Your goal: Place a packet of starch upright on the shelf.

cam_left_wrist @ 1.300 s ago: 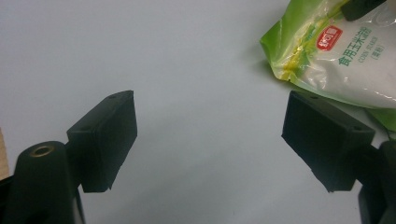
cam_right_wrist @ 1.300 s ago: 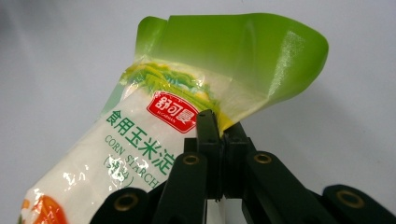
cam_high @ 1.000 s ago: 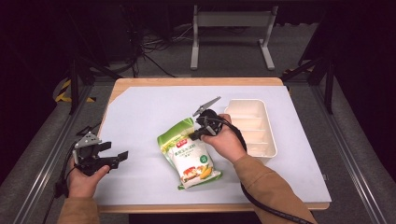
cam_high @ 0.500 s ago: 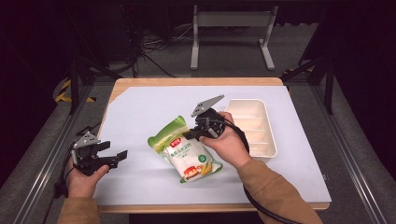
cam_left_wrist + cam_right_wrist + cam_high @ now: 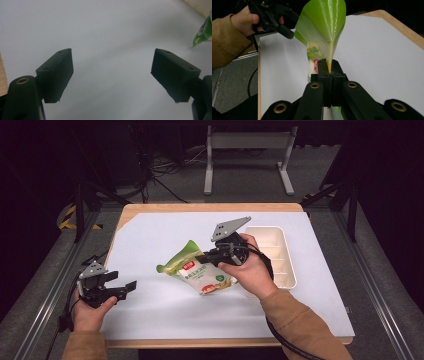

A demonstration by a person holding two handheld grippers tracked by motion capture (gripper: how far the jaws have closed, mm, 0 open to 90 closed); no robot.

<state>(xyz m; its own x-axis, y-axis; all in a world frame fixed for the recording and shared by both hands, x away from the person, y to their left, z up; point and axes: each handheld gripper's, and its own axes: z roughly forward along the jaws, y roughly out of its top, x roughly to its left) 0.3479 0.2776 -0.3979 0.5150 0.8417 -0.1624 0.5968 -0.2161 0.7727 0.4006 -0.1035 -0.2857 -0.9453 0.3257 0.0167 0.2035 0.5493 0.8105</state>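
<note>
Pouch (image 5: pixel 196 270), glossy green, creased, pinched in right claw (image 5: pixel 206 257)

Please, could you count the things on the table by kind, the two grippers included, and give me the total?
Green snack bag: 1
White divided tray: 1
Handheld grippers: 2, the left gripper with jaws apart, the right gripper clamped on the bag
Total: 4
</note>
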